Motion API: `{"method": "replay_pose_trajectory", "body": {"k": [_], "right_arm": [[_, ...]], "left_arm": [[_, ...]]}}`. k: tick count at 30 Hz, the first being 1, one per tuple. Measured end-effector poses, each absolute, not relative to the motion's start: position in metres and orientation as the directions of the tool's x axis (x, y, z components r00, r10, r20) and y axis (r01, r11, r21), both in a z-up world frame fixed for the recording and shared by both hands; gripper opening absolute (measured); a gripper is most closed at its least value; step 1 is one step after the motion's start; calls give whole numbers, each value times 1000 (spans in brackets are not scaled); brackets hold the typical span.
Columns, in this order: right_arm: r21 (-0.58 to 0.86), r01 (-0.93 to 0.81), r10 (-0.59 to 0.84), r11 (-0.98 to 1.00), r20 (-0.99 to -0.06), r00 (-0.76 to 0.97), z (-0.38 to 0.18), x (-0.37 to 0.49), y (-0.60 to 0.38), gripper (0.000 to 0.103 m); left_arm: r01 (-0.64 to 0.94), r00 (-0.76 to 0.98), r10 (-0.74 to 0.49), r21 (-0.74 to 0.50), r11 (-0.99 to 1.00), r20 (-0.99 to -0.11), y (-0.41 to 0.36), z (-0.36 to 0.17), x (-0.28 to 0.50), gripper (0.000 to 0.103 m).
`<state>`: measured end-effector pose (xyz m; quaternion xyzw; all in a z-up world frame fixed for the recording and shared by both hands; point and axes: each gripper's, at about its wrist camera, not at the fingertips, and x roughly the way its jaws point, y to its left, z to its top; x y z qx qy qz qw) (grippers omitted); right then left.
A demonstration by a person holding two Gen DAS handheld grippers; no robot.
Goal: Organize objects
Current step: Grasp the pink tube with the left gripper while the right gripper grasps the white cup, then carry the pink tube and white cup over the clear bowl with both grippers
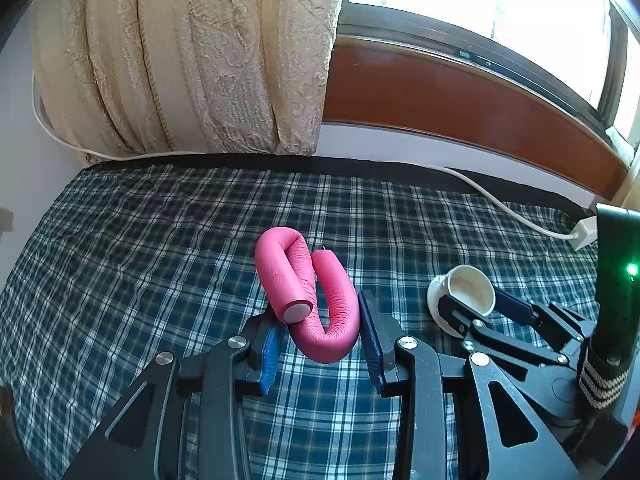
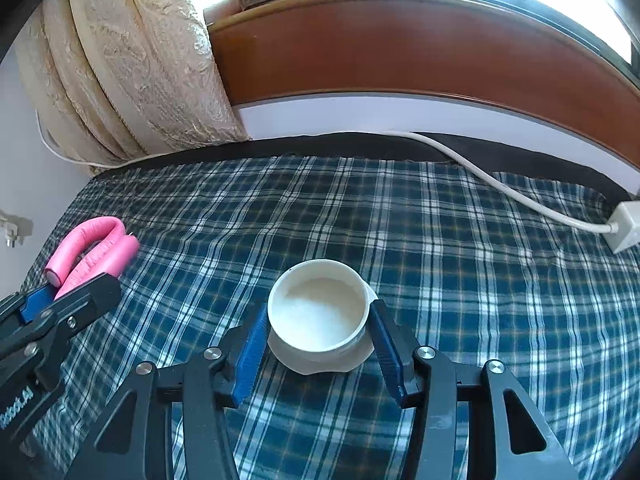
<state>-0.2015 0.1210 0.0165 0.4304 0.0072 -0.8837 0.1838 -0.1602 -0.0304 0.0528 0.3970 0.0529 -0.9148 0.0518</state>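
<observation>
A pink foam tube (image 1: 308, 280), bent into loops, sits between the blue pads of my left gripper (image 1: 320, 314), which is shut on its lower bend. From the right wrist view the same tube (image 2: 96, 244) shows at the far left, in the left gripper (image 2: 68, 292). A white cup (image 2: 320, 312) stands on a white saucer (image 2: 352, 358) on the plaid cloth. My right gripper (image 2: 319, 309) straddles the cup, with both blue pads against its sides. In the left wrist view the cup (image 1: 468, 288) and right gripper (image 1: 470, 298) are at the right.
A blue plaid cloth (image 2: 460, 280) covers the surface. A white cable (image 2: 500, 188) runs along the far edge to a white socket block (image 2: 622, 226) at the right. A cream curtain (image 1: 200, 60) hangs at the back left, below a brown window sill (image 2: 400, 48).
</observation>
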Motion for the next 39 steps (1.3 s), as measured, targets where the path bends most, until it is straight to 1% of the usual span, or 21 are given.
{"method": "replay_pose_trajectory", "body": {"k": [9,21,32,39], "right_arm": [[77,290,-248,-954,-748,-615,32,-168,137,53],[-18,194,-121,-981,-724,-679,51,-121,161,53],[-34,134,-72,-990,-699,-712,65,-83,182,53],[-5,82,-56,-997,-686,-725,70,-59,205,53]], "left_arm": [[97,-700,-24,-62,-993,-714,-18,64,-153,37],[21,-740,39,-80,-997,-672,4,85,-135,37],[-35,-772,82,-87,-996,-631,20,105,-115,37],[-81,-782,107,-69,-994,-614,40,111,-102,37]]}}
